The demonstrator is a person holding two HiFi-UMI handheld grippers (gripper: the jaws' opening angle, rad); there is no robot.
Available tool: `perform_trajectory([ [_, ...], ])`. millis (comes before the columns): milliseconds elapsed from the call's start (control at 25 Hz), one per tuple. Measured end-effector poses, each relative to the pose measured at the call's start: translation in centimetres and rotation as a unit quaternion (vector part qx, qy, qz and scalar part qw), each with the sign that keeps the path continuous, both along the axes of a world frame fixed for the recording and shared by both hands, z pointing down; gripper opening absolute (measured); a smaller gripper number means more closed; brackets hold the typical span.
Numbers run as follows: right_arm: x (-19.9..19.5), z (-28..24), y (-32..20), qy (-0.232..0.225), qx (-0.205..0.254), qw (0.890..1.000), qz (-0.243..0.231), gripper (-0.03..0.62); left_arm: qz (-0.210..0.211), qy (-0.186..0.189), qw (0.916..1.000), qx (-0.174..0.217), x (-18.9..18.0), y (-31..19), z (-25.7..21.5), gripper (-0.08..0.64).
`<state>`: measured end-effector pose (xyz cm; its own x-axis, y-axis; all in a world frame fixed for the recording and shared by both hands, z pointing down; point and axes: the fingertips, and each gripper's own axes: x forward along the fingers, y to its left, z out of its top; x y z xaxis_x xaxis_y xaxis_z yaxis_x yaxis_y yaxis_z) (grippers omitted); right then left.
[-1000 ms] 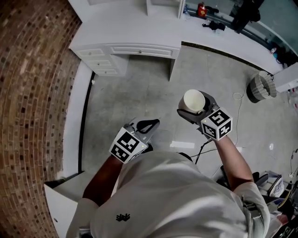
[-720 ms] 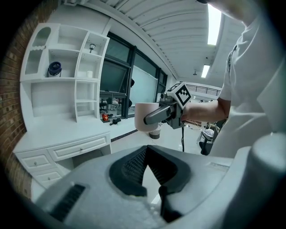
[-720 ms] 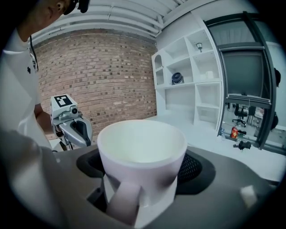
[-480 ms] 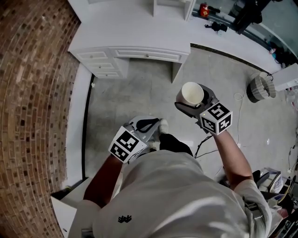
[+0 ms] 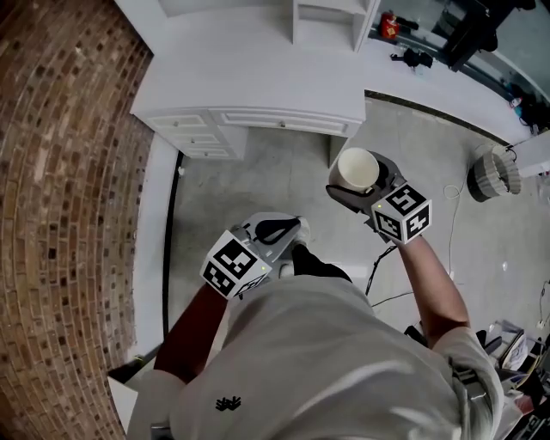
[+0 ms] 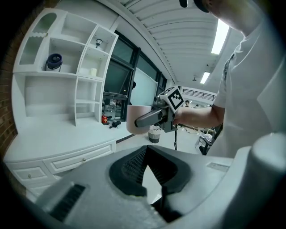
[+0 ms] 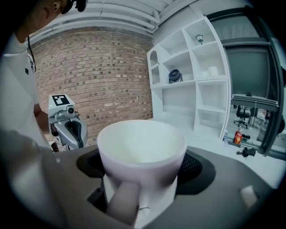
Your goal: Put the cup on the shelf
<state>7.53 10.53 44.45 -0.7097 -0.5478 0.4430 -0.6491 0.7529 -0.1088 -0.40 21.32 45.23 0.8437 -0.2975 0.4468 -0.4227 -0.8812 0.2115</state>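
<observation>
A white cup (image 5: 357,169) (image 7: 142,150) with a handle stands upright in my right gripper (image 5: 361,185) (image 7: 143,167), which is shut on its body and held in the air above the grey floor. The cup looks empty. My left gripper (image 5: 275,230) (image 6: 146,151) hangs lower and to the left, shut with nothing in it. From the left gripper view the cup (image 6: 133,120) shows to the right of the shelf. The white shelf unit (image 5: 331,17) (image 6: 58,71) (image 7: 192,76) stands on a white desk (image 5: 258,77) ahead of both grippers.
A dark blue object (image 6: 54,61) (image 7: 175,76) and a small white one (image 7: 213,70) sit in the upper shelf compartments. The desk has drawers (image 5: 202,137) at its left. A brick wall (image 5: 60,172) runs along the left. A basket (image 5: 491,172) stands on the floor at right.
The person has stepped toward the desk, so the desk and shelf sit lower and nearer in the head view. The right gripper still holds the cup; the left stays shut.
</observation>
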Motion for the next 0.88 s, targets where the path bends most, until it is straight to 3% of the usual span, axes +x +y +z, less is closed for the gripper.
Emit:
perform_trajectory([
  [400,1.8,-0.5,-12.3,0.000,0.005,1.000,-0.005,0.453,0.003,-0.007,0.9999,0.015,1.8,-12.6,-1.8,0.006],
  [880,2.3,-0.1,-22.6,0.017,0.009,1.000,0.013,0.453,0.029,0.010,0.9994,0.019,2.2,-21.6,-1.8,0.006],
])
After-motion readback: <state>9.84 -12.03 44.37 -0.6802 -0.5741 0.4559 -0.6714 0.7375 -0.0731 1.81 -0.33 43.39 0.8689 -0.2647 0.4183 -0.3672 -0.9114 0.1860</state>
